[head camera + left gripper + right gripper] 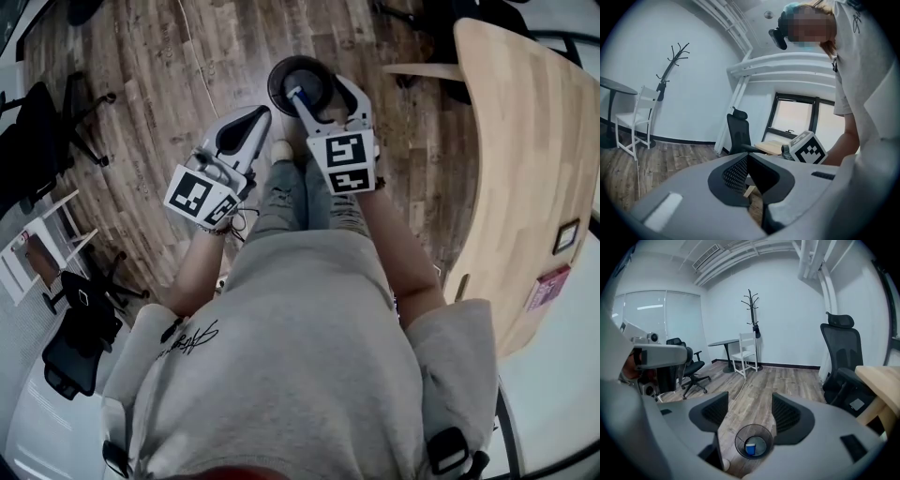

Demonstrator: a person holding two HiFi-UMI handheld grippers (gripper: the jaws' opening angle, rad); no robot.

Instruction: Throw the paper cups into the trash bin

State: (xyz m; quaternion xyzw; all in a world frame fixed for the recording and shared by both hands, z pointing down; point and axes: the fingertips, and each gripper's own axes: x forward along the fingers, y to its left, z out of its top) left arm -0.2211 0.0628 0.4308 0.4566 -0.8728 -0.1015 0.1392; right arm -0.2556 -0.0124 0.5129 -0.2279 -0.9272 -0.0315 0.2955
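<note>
right tongs (750, 414) spread and empty over the trash bin (762, 431); blue paper cup (750, 448) lies inside. left tongs (748, 174) pressed together, holding nothing. Drop looks done: lift straight up, avoid clipping the rim

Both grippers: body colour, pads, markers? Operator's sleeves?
The left gripper and right gripper have light grey moulded shells with black mesh-textured pads. Each carries a white cube with black square markers. The person wears a grey short-sleeved top.
</note>
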